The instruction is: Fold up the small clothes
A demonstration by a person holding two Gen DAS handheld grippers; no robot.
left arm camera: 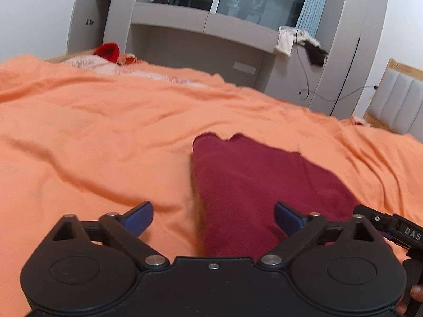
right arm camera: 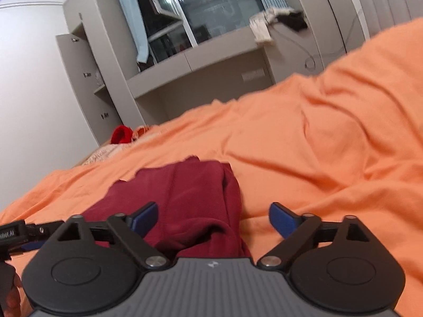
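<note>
Maroon knit fabric, a small garment (left arm camera: 264,185) already partly doubled over, lies on the orange bedsheet (left arm camera: 92,137) directly ahead of both grippers. The left gripper (left arm camera: 214,216) hangs above its near left edge with its blue-padded jaws spread wide and nothing between them; the right gripper (right arm camera: 212,218) sits over the near right side, jaws equally apart and empty. In the right wrist view a thick rolled hem bunches just under the fingers, and a vertical seam runs up the cloth towards a ragged far edge.

Judging from this, the step in hand is taking hold of the near edge for another fold. To do it well, each gripper should come down on its own near corner, pinching all the stacked layers together rather than only the top one, and avoiding the sheet beneath, which is loose and wrinkled and could be caught. The two grips should sit level so the edge lifts straight, then travel together towards the far edge. The bunched hem on the right looks worth flattening first, or the fold will come out lumpy.

A red item (left arm camera: 107,51) and pale pink bedding (left arm camera: 87,63) lie at the far end of the bed, well apart, below a grey cabinet (left arm camera: 201,42).
</note>
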